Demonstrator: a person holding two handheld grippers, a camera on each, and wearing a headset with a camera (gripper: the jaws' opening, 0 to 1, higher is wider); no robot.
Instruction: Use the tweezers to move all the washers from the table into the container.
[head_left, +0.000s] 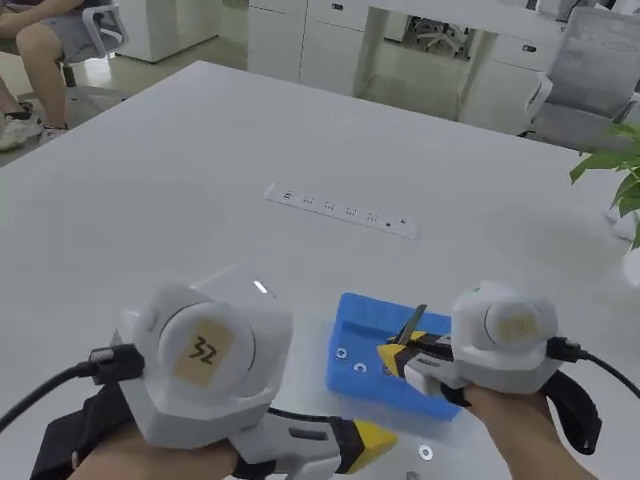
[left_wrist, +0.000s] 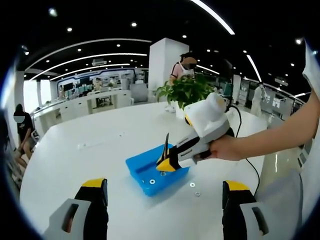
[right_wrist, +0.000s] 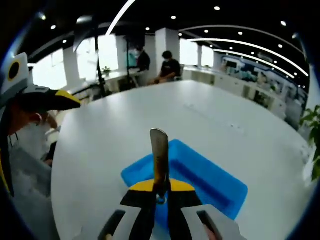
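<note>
We've got the right gripper (right_wrist: 160, 192) clamped tight on the tweezers (right_wrist: 160, 152), which poke out above the blue container (right_wrist: 210, 185). The left gripper (left_wrist: 164, 184) sits near that container, facing it with its jaws spread wide and holding nothing. Two washers (head_left: 343, 353) lie inside the container, and loose washers (head_left: 426, 453) lie on the white table (head_left: 200, 180) just beside its edge nearest us.

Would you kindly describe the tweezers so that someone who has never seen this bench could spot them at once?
On the large white table, find the blue container near the front edge. The right gripper hovers above it, and the tweezers are the slim grey metal strip clamped between its yellow-tipped jaws. The left gripper, open, holds nothing.
</note>
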